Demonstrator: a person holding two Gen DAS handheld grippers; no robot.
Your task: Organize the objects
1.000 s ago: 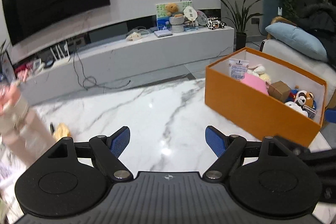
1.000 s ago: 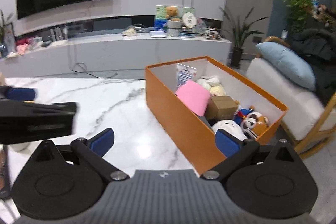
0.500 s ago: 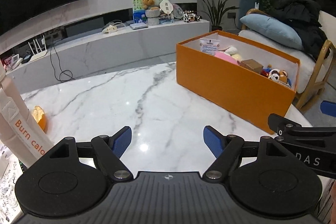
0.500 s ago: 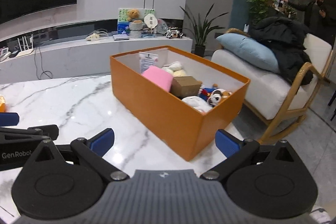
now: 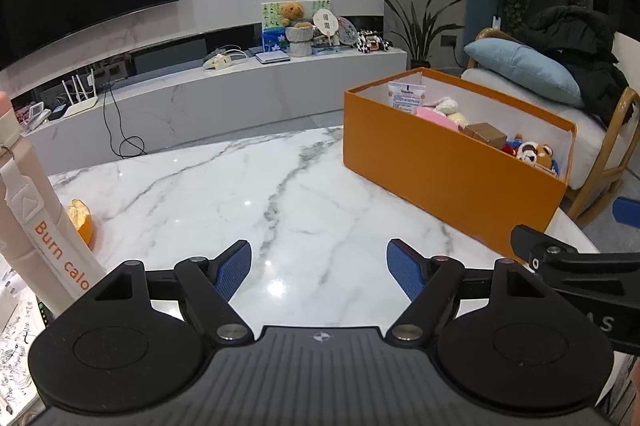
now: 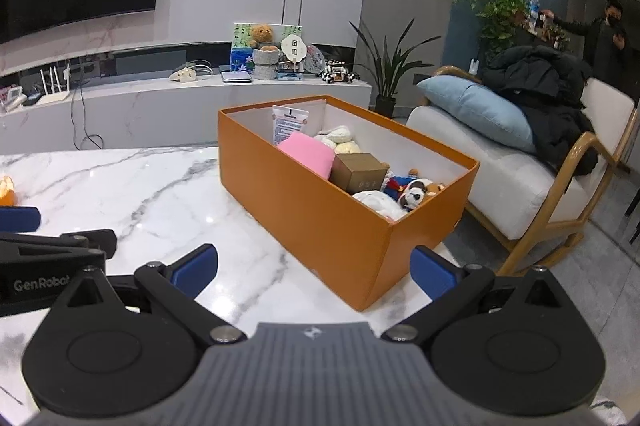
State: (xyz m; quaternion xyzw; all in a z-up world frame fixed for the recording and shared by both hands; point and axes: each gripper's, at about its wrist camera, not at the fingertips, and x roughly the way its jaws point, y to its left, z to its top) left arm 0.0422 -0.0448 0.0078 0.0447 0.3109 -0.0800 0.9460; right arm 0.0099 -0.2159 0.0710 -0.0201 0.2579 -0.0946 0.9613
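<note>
An orange box (image 5: 448,170) stands open on the right of the white marble table (image 5: 240,194); it also shows in the right wrist view (image 6: 312,210). It holds a pink item (image 6: 308,154), a small cardboard box (image 6: 360,172), plush toys (image 6: 412,190) and a leaflet (image 6: 290,122). My left gripper (image 5: 319,270) is open and empty above the table's near part. My right gripper (image 6: 314,268) is open and empty, just in front of the box's near corner. A small orange object (image 5: 80,218) lies at the table's left.
A tall pale pink bottle (image 5: 36,226) stands at the left edge of the table. Behind the table runs a long TV bench (image 5: 224,94) with clutter. An armchair (image 6: 520,162) with a blue pillow and a black coat stands right of the box. A person (image 6: 604,38) stands far right.
Both views have swung and pulled back: the box now sits farther from both grippers. Both grippers stay open and empty.
</note>
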